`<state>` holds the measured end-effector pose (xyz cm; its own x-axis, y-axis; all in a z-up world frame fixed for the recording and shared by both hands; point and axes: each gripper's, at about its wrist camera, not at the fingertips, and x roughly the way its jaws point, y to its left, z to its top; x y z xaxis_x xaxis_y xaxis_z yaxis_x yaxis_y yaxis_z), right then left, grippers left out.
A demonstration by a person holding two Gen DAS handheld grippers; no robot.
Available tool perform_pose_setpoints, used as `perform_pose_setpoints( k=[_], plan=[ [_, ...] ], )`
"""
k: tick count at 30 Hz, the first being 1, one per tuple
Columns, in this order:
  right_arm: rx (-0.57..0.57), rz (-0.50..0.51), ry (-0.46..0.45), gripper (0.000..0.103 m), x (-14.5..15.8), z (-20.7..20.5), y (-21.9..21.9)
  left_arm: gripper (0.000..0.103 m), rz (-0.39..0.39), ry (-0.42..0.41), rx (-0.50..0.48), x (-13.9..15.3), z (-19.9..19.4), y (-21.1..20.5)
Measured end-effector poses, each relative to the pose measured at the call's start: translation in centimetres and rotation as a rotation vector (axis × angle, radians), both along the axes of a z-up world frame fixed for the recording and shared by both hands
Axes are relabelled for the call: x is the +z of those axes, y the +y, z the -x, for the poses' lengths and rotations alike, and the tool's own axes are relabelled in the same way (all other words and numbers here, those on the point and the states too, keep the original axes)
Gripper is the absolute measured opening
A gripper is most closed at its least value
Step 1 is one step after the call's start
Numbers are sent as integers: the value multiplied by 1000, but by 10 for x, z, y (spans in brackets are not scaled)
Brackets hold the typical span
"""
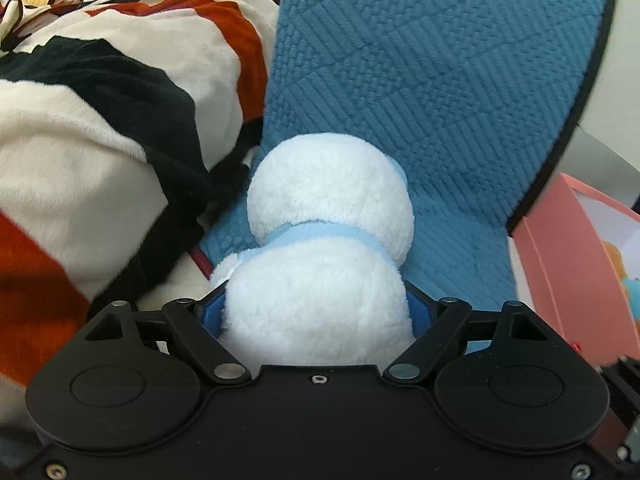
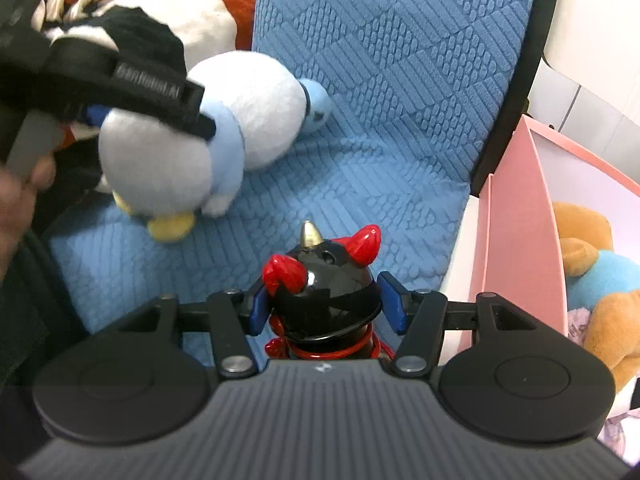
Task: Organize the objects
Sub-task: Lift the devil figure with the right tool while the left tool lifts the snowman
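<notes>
Hand-held grippers: one plush [image 1: 320, 248], one figurine [image 2: 326, 292].

Your white plush toy [image 1: 328, 240] has a round head, a round body and a pale blue collar band; the right wrist view shows its blue beak and yellow feet, with the toy lying tilted on the blue quilted cover. Your glossy black figurine [image 2: 326, 298] carries two red horns and a small gold horn, with red cord wound at its neck. It stands upright, low over the same cover, beside the pink box.
</notes>
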<state>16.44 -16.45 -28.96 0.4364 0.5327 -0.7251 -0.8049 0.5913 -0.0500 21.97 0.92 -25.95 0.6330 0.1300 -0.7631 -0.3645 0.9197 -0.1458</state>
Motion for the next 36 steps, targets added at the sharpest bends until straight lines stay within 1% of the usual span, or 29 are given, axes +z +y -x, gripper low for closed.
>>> perform_pose_setpoints(
  k=[1,5,9,12,15,18,20,22,24,29,30,36],
  plan=[
    [-2,-6,0,59,1,0,0,82,3,2,-7,1,2,-4],
    [-15,-34,31,59,0,2,4,82,-36,16,-31,4,13,-24],
    [-59,-29,61,59,-8,1,11,82,-5,20,-12,7,28,-27],
    [-56,-39,65,59,-9,4,14,83,18,24,-8,4,36,-24],
    [-76,-34,85,59,-11,5,15,86,81,46,1,1,34,-14],
    [-80,-33,108,59,-13,4,16,93,153,52,-2,-1,31,-1],
    [-78,-30,108,59,-14,4,19,100,201,75,-18,-6,26,7],
    [-80,-23,112,60,-15,4,21,100,253,104,-26,-14,21,14],
    [-78,-24,118,60,-16,5,22,100,313,115,-24,-19,17,21],
    [-95,-30,123,60,-18,4,19,102,375,131,-33,-24,8,30],
    [-102,-25,125,62,-19,2,19,102,384,137,-36,-26,5,32],
    [-114,-19,153,64,-24,-3,17,102,396,154,-54,-28,-8,34]
  ],
)
